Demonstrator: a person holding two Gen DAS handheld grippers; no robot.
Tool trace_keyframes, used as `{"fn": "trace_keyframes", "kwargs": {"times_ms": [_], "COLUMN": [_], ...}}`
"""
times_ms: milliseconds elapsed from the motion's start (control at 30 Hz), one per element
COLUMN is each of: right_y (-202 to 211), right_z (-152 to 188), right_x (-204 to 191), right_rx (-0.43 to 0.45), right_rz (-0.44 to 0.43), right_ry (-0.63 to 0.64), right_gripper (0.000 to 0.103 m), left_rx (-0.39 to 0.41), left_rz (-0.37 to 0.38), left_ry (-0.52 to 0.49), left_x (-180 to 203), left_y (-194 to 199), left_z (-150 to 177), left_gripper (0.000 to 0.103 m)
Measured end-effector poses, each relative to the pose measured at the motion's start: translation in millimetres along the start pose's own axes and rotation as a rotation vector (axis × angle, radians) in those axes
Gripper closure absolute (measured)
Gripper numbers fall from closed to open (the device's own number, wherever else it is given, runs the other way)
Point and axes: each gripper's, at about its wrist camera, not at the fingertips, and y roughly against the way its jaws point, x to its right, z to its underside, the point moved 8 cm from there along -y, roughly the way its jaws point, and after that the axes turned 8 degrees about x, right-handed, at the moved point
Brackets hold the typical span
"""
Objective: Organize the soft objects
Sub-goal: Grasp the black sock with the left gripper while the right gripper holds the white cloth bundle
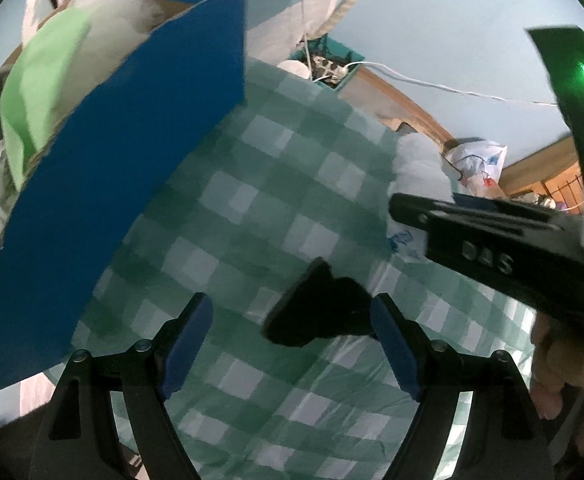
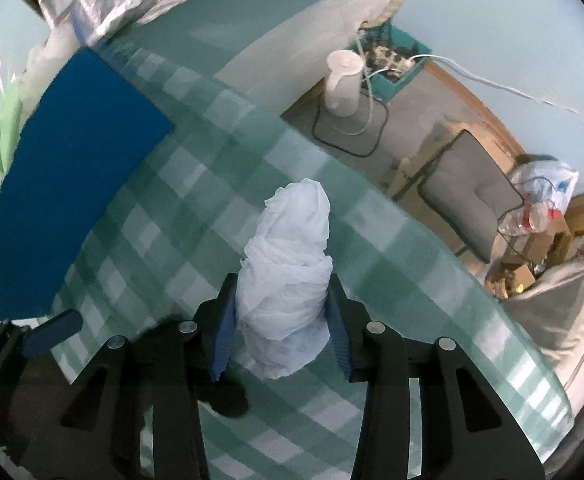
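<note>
My right gripper (image 2: 280,316) is shut on a rolled white plastic bag (image 2: 288,260), held above the green checked tablecloth (image 2: 372,220). In the left wrist view the right gripper's body (image 1: 492,252) crosses from the right with the white bag (image 1: 416,176) in it. My left gripper (image 1: 292,340) is open and empty, low over the cloth (image 1: 252,200). A black soft object (image 1: 320,308) lies on the cloth just ahead of its right finger; it also shows in the right wrist view (image 2: 228,400). A blue cardboard box (image 1: 112,184) at the left holds green and white soft items (image 1: 44,92).
The blue box also shows in the right wrist view (image 2: 72,184). Beyond the table edge are a white kettle (image 2: 344,80), a teal crate (image 2: 388,60), a grey chair cushion (image 2: 468,196), a bag of bottles (image 2: 540,200) and a beige cushion (image 2: 564,312).
</note>
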Motion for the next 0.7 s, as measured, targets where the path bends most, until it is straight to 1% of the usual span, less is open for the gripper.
{"fn": "trace_keyframes", "kwargs": {"times_ms": [67,267,433,600,700], "right_y": [6,22,28,37,41], "right_z": [4,18,32,44,51], "right_x": [7,29,45,51,52], "right_rx": [0.012,0.038,0.044,0.053,0.060], "right_rz": [-0.001,0.013,0.013,0.007,0.000], "right_ry": [-0.019,-0.075,-0.122,-0.148,-0.162], "right_gripper": [0.063,0.063,0.063,0.063,0.063], "left_rx": [0.002,-0.020,-0.056,-0.059,-0.059], "left_rz": [0.004,0.005,-0.018,-0.036,-0.046], "left_ry": [-0.005,-0.027,-0.025,-0.036,-0.060], "left_x": [6,18,16,13,13], "left_y": [-3,-20,-38,-45,-47], "left_z": [-1,-3,-1,-1,1], "left_gripper": [0.016,0.016,0.016,0.016,0.019]}}
